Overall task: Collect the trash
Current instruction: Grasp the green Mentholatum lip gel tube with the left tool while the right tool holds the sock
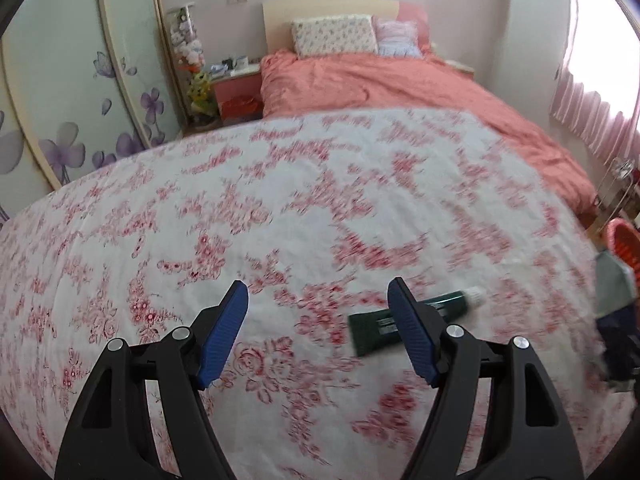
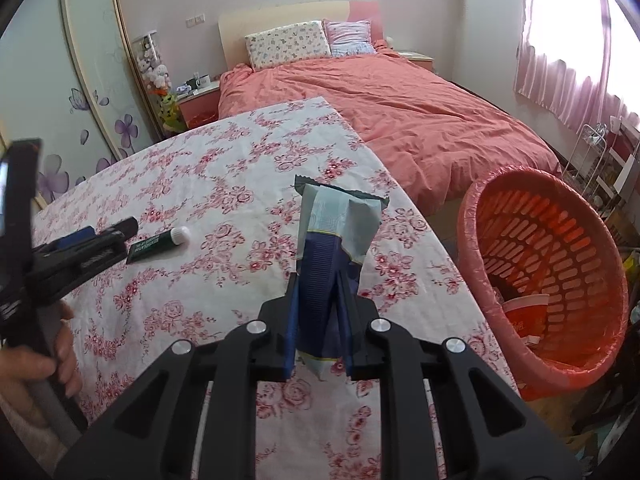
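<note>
A dark green tube with a white cap (image 1: 416,316) lies on the floral tablecloth; it also shows in the right wrist view (image 2: 158,245). My left gripper (image 1: 318,300) is open above the cloth, its right finger over the tube; it appears at the left of the right wrist view (image 2: 100,236). My right gripper (image 2: 320,276) is shut on a pale blue and navy snack wrapper (image 2: 340,220), held upright above the table near its right edge. The wrapper shows at the far right of the left wrist view (image 1: 614,280). A red plastic basket (image 2: 560,280) lined with a bag stands right of the table.
The table (image 2: 240,184) wears a white cloth with red flowers. Behind it is a bed with a coral cover (image 2: 400,108) and pillows. A wardrobe with purple flowers (image 1: 60,80) is on the left. The basket holds a red paper cup (image 2: 524,316). A wire rack (image 2: 592,152) stands by the window.
</note>
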`<action>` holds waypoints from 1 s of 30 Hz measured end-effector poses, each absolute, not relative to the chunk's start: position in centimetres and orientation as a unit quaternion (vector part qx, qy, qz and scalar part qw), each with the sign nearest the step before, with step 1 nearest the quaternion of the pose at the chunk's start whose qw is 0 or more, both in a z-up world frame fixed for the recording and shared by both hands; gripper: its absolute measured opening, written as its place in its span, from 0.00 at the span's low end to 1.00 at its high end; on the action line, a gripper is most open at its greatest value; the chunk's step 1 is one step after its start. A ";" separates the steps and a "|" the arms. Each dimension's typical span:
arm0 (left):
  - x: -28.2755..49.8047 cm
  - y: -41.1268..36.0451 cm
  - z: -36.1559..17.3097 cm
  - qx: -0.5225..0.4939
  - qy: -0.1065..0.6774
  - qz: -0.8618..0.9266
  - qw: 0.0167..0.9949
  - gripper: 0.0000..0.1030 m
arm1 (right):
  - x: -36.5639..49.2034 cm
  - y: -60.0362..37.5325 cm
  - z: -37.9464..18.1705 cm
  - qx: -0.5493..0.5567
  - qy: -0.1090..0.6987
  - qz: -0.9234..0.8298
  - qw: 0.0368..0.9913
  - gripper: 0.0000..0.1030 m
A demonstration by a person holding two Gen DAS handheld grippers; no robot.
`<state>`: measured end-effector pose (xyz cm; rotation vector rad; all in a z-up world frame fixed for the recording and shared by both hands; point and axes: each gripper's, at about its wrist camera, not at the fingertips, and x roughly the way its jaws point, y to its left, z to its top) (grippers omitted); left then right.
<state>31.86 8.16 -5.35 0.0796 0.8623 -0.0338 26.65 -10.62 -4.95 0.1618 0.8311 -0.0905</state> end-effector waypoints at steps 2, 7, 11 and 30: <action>31.5 8.8 -5.6 0.018 0.426 -0.031 0.904 0.69 | 26.5 -10.8 -5.0 0.081 0.403 -0.043 0.911 0.17; 29.8 8.0 -5.6 -0.001 0.440 -0.082 0.894 0.66 | 26.4 -10.8 -5.3 0.087 0.405 -0.039 0.909 0.17; 27.4 5.7 -5.7 0.037 0.433 -0.124 0.892 0.64 | 26.0 -10.4 -5.3 0.083 0.403 -0.039 0.911 0.17; 32.0 8.0 -5.6 0.017 0.443 -0.061 0.894 0.64 | 25.9 -11.4 -5.0 0.091 0.397 -0.049 0.912 0.17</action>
